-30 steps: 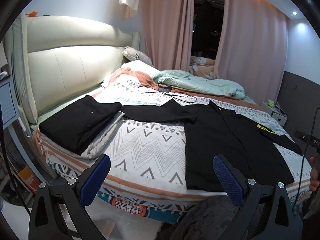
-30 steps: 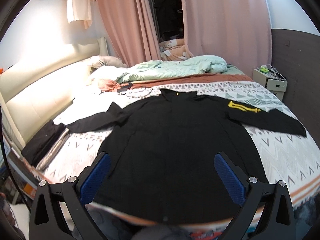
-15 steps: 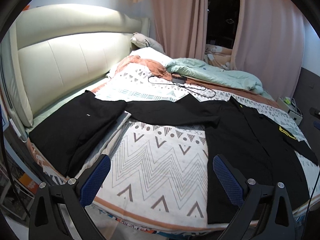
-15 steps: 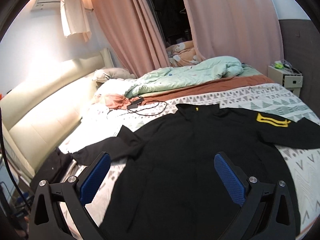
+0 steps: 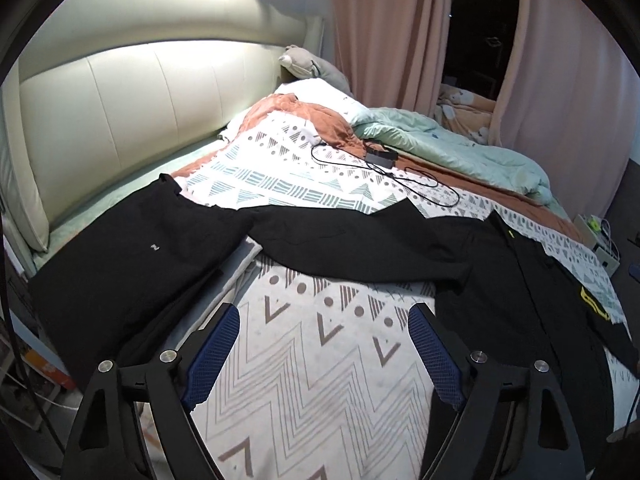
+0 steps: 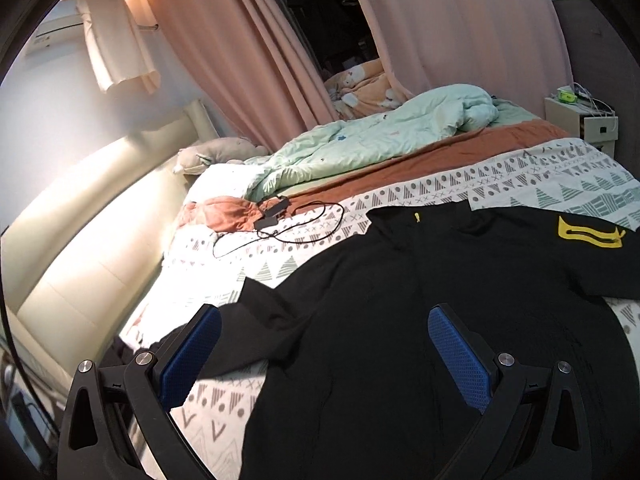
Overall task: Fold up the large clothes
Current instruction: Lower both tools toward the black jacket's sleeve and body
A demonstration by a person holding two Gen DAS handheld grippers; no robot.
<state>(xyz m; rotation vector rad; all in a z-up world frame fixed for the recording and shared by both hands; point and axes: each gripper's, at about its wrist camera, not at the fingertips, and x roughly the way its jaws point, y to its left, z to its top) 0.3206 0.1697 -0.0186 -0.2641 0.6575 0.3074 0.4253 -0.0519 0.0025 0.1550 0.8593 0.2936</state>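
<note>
A large black long-sleeved shirt (image 6: 420,320) with a yellow sleeve patch (image 6: 588,234) lies spread flat on the patterned bedspread (image 5: 320,360). Its left sleeve (image 5: 344,240) stretches toward a folded black garment (image 5: 120,272) at the bed's left edge. My left gripper (image 5: 324,352) is open and empty above the bare bedspread, just short of that sleeve. My right gripper (image 6: 324,356) is open and empty over the shirt's lower body.
A black charger with a looped cable (image 5: 380,158) lies on the bed beyond the shirt. A mint duvet (image 6: 380,144) and an orange blanket (image 5: 304,116) lie bunched at the far side. A padded headboard (image 5: 120,100) runs along the left. A nightstand (image 6: 580,120) stands at the far right.
Both grippers have moved forward over the bed. The left one now faces the sleeve, the right one hangs closer over the shirt's body. Both stayed open.
</note>
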